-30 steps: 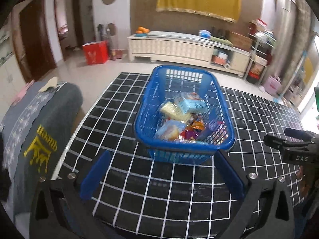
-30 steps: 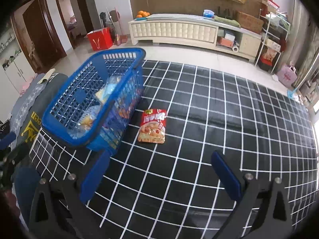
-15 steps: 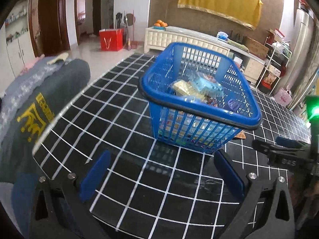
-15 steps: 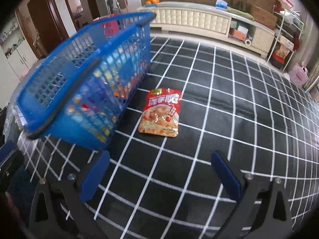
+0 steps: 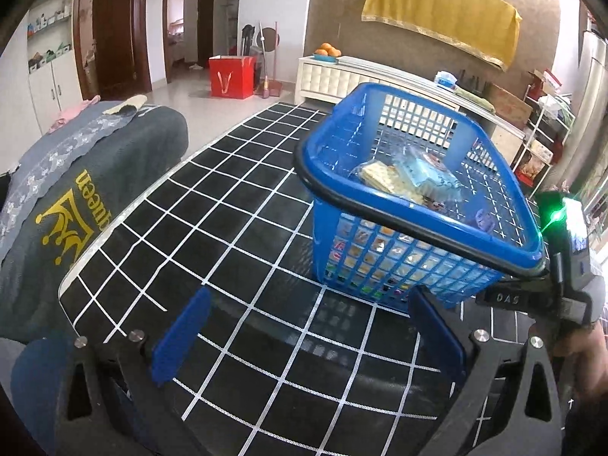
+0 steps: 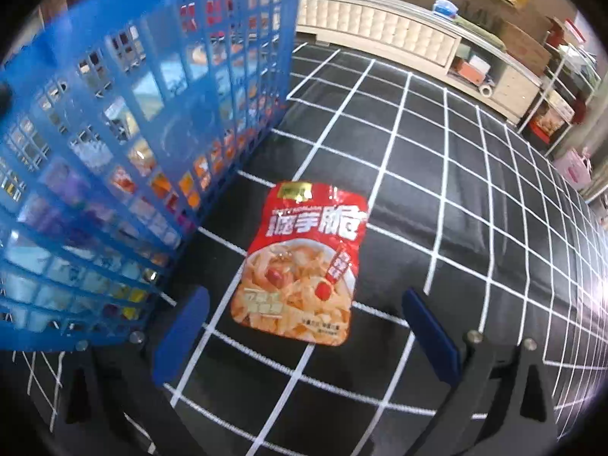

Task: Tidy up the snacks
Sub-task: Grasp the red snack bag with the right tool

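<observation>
Lying flat on the desk (image 6: 475, 197), the red pouch (image 6: 304, 266) sits dead ahead of your right hand-held gripper (image 6: 304, 338), its near edge just short of the line between the two blue fingers (image 6: 182, 334). Its long axis runs away from you along the fingers' reach, tilted a little to the right at the top. Both fingers stand wide apart with nothing between them, and the gap is broader than the pouch, so I judge you can straddle it across its short side without turning the wrist.

Taking the basket (image 6: 125, 121) as landmark: the pouch is just to the right of its mesh wall, near but apart from it. Your left finger is close to that wall, so closing may brush the plastic.

Your left hand-held gripper (image 5: 307, 338) is also wide and empty, facing the basket's near end (image 5: 399, 266), with the pouch out of its view. The right one is clearly the nearer.

As for surfaces, the pouch is glossy printed film, thin and limp, showing noodles or chips; expect it to slide on the cloth and buckle when pinched. The desk wears a black cover with a white grid, slightly rumpled. The basket is rigid blue lattice with a dark rim handle (image 5: 380, 212), already holding several wrapped snacks (image 5: 402, 182). One pouch looks left to move.
</observation>
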Demonstrator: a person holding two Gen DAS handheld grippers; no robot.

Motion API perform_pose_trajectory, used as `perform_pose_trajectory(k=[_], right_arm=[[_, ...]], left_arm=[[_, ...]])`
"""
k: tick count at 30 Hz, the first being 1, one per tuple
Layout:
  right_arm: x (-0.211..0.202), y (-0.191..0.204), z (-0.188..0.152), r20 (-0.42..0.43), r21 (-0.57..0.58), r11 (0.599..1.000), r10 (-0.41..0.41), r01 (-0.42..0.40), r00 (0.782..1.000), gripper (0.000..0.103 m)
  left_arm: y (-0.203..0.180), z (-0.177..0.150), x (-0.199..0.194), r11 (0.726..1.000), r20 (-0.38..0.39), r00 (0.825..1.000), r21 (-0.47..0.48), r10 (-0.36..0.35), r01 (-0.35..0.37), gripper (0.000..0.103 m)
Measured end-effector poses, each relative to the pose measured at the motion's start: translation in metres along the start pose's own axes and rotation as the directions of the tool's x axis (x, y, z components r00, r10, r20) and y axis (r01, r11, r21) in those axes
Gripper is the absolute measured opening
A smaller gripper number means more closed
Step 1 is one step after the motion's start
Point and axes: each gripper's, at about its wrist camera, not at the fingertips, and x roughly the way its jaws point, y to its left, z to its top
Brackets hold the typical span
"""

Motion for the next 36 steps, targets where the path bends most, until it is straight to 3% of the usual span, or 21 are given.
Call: perform_pose_trajectory(k=[6,9,14,19,25,36], right_arm=[[0.003,-0.008,0.001,0.021,-0.013,0.999,0.047,-0.047,0.999,0.098],[-0.001,-0.006,0.000,0.043,-0.040,0.998,0.058,-0.056,0.997,0.082],[-0.008,0.005,-0.004,0.060,-0.108,0.991,0.087,-0.080,0.994,0.039],[-0.014,0.004,-0.012,0.077,-0.094,0.994,0.069,-0.062,0.995,0.017],[-0.033,-0.006,-0.025,0.082,-0.027,0.995,0.096,-0.095,0.992,0.012],[-0.127,0.015,-0.037,0.202,-0.015,0.995,0.097,-0.096,0.975,0.012]], left_arm=[[-0.002,0.002,0.006,1.000,0.005,1.000,-0.005,0.003,-0.003,0.103],[-0.004,0.000,0.009,1.000,0.004,1.000,0.000,0.001,-0.001,0.103],[-0.006,-0.001,0.011,1.000,0.000,1.000,0.008,0.003,-0.003,0.103],[-0.009,0.002,0.009,1.000,0.007,1.000,0.013,0.000,0.000,0.103],[-0.016,0.003,0.002,0.999,0.027,1.000,0.039,-0.007,0.006,0.103],[-0.031,0.013,-0.035,0.993,0.099,0.992,0.093,-0.083,0.074,0.103]])
